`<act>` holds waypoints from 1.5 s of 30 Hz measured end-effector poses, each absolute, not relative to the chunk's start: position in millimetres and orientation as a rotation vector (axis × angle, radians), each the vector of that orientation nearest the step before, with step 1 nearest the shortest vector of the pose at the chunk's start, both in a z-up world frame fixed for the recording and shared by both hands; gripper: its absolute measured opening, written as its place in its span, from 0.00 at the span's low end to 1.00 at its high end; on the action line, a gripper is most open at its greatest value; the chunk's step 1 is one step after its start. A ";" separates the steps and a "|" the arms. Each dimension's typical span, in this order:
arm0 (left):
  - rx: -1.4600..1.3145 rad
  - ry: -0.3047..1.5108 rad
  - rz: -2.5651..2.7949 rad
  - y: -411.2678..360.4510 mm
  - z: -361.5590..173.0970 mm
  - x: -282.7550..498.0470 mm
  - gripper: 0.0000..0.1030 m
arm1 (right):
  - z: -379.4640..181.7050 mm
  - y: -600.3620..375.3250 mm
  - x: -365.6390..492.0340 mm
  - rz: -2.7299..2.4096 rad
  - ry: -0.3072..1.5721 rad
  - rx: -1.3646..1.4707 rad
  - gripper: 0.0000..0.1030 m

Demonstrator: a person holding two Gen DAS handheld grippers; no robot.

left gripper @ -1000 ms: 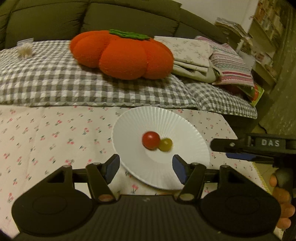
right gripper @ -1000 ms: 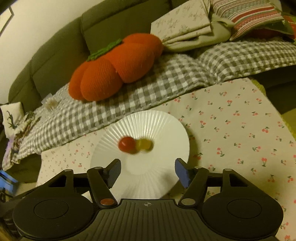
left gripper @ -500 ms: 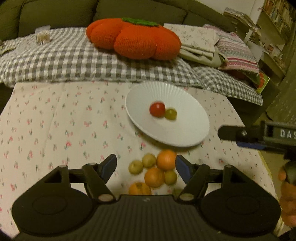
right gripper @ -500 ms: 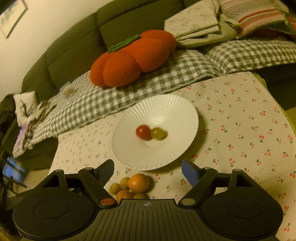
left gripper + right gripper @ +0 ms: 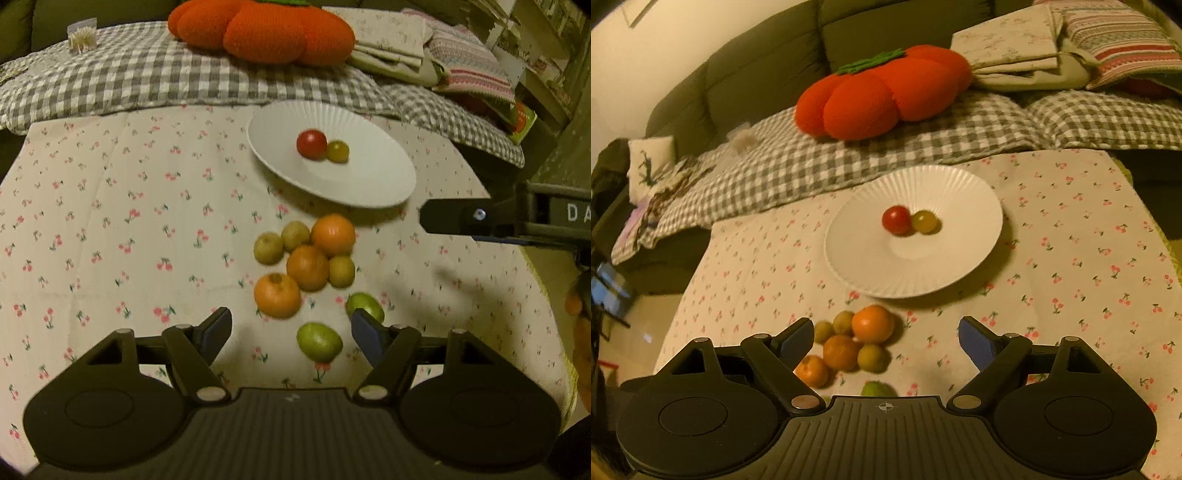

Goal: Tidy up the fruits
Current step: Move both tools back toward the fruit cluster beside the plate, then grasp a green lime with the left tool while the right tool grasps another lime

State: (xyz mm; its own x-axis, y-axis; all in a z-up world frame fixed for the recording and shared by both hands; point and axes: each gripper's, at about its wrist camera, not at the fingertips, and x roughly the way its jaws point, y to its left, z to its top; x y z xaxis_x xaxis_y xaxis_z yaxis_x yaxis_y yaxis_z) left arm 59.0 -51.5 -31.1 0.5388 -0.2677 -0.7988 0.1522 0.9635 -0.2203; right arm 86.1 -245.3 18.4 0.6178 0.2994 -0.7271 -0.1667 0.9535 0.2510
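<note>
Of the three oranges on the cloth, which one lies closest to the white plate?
The orange at the far end of the cluster, just short of the plate rim. The other two oranges lie nearer the camera.

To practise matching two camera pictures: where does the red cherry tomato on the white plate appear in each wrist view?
Left wrist view: red cherry tomato upper centre, slightly right, touching the yellow-green tomato to its right.
Right wrist view: the tomato at centre, slightly above the middle.
Shared landmark: the white plate, with the orange pumpkin cushion behind it.
</note>
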 end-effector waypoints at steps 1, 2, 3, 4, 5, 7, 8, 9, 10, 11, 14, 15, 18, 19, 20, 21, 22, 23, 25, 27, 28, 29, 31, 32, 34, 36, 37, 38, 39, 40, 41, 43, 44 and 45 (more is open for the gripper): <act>-0.125 0.973 -0.254 -53.7 -34.4 57.3 0.69 | 15.7 -243.3 85.1 0.276 0.873 0.160 0.85; -0.119 0.975 -0.255 -55.0 -36.8 56.2 0.69 | 13.2 -241.9 84.5 0.281 0.880 0.157 0.85; -0.113 0.977 -0.258 -57.0 -39.5 54.9 0.68 | 9.7 -239.7 84.1 0.284 0.891 0.153 0.84; -0.104 0.981 -0.262 -60.0 -42.7 53.7 0.67 | 6.6 -238.2 83.9 0.287 0.901 0.151 0.84; -0.098 0.984 -0.267 -61.6 -44.8 53.2 0.67 | 2.7 -236.1 84.2 0.291 0.915 0.147 0.84; -0.084 0.986 -0.269 -66.3 -49.5 52.3 0.66 | -2.8 -233.7 84.4 0.294 0.932 0.142 0.82; -0.079 0.986 -0.268 -68.0 -51.7 51.8 0.64 | -5.4 -232.4 84.5 0.293 0.937 0.136 0.82; -0.076 0.985 -0.268 -69.6 -53.4 51.3 0.61 | -7.1 -231.8 84.2 0.291 0.940 0.131 0.82; -0.071 0.986 -0.272 -71.5 -55.4 51.1 0.58 | -9.0 -231.2 84.3 0.288 0.942 0.126 0.82; -0.069 0.988 -0.273 -72.4 -56.7 51.0 0.58 | -10.5 -231.0 84.8 0.287 0.946 0.124 0.82; -0.064 0.982 -0.266 -73.6 -60.2 51.6 0.53 | -16.4 -230.4 86.1 0.284 0.962 0.125 0.82; -0.067 0.982 -0.263 -73.1 -61.5 52.2 0.51 | -18.4 -230.1 86.6 0.283 0.968 0.124 0.82; -0.081 0.967 -0.268 -71.3 -63.2 53.7 0.50 | -23.4 -228.6 87.8 0.281 0.979 0.117 0.79; -0.081 0.959 -0.272 -71.6 -63.4 53.8 0.48 | -24.9 -228.2 88.3 0.281 0.982 0.115 0.78; -0.078 0.952 -0.276 -72.1 -63.5 54.4 0.46 | -26.2 -227.7 88.8 0.281 0.986 0.114 0.75; -0.078 0.945 -0.282 -72.6 -63.8 54.4 0.43 | -27.4 -227.2 89.4 0.281 0.989 0.115 0.74; -0.080 0.940 -0.292 -73.8 -64.2 54.0 0.38 | -28.5 -226.5 89.8 0.282 0.992 0.114 0.70; -0.079 0.939 -0.302 -75.1 -64.6 54.1 0.35 | -29.5 -225.8 90.1 0.285 0.996 0.113 0.67; -0.066 0.933 -0.313 -78.0 -65.2 53.3 0.32 | -31.3 -224.5 89.9 0.292 1.001 0.109 0.64; -0.056 0.921 -0.315 -79.0 -65.6 53.2 0.32 | -32.4 -223.4 90.2 0.294 1.005 0.107 0.62; -0.060 0.918 -0.317 -78.4 -65.8 53.5 0.32 | -32.9 -223.3 90.2 0.294 1.007 0.106 0.61; -0.066 0.918 -0.318 -77.6 -66.1 53.8 0.32 | -33.5 -223.3 90.3 0.294 1.008 0.105 0.60; -0.071 0.921 -0.317 -76.7 -66.0 54.0 0.32 | -34.5 -223.4 91.2 0.294 1.012 0.104 0.58; -0.066 0.920 -0.313 -76.9 -65.8 53.4 0.32 | -35.3 -223.4 91.4 0.293 1.015 0.103 0.57; -0.062 0.923 -0.307 -75.7 -64.9 52.8 0.32 | -37.4 -223.6 92.0 0.291 1.021 0.100 0.57; -0.073 0.929 -0.307 -73.5 -63.6 51.6 0.32 | -39.4 -223.4 92.7 0.290 1.027 0.096 0.57; -0.077 0.930 -0.306 -72.2 -62.8 51.2 0.32 | -40.5 -223.1 93.0 0.290 1.031 0.094 0.57; -0.079 0.929 -0.300 -72.7 -62.1 48.5 0.32 | -41.8 -222.9 93.2 0.290 1.034 0.092 0.56; -0.079 0.930 -0.298 -71.9 -61.4 48.0 0.32 | -42.6 -222.3 93.3 0.290 1.037 0.090 0.55; -0.078 0.934 -0.294 -70.6 -60.8 48.1 0.32 | -43.6 -221.7 93.3 0.292 1.040 0.088 0.55; -0.080 0.938 -0.290 -70.1 -61.1 48.3 0.32 | -44.6 -220.9 93.2 0.293 1.042 0.085 0.54; -0.089 0.948 -0.285 -68.1 -61.3 48.9 0.32 | -46.7 -218.7 93.1 0.299 1.045 0.077 0.51; -0.091 0.950 -0.283 -67.5 -61.5 48.6 0.32 | -47.7 -217.6 93.2 0.302 1.047 0.074 0.48; -0.090 0.952 -0.282 -67.3 -61.5 48.5 0.32 | -49.0 -216.5 93.5 0.305 1.049 0.072 0.47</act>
State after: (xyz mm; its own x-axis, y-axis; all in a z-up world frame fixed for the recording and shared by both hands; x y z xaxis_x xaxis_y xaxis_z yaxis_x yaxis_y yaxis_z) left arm 48.5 -67.3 -61.5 0.5468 -0.2766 -0.7903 0.1982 0.9598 -0.1989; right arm 93.5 -216.5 -49.0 0.4603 0.2821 -0.8418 -0.2138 0.9555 0.2033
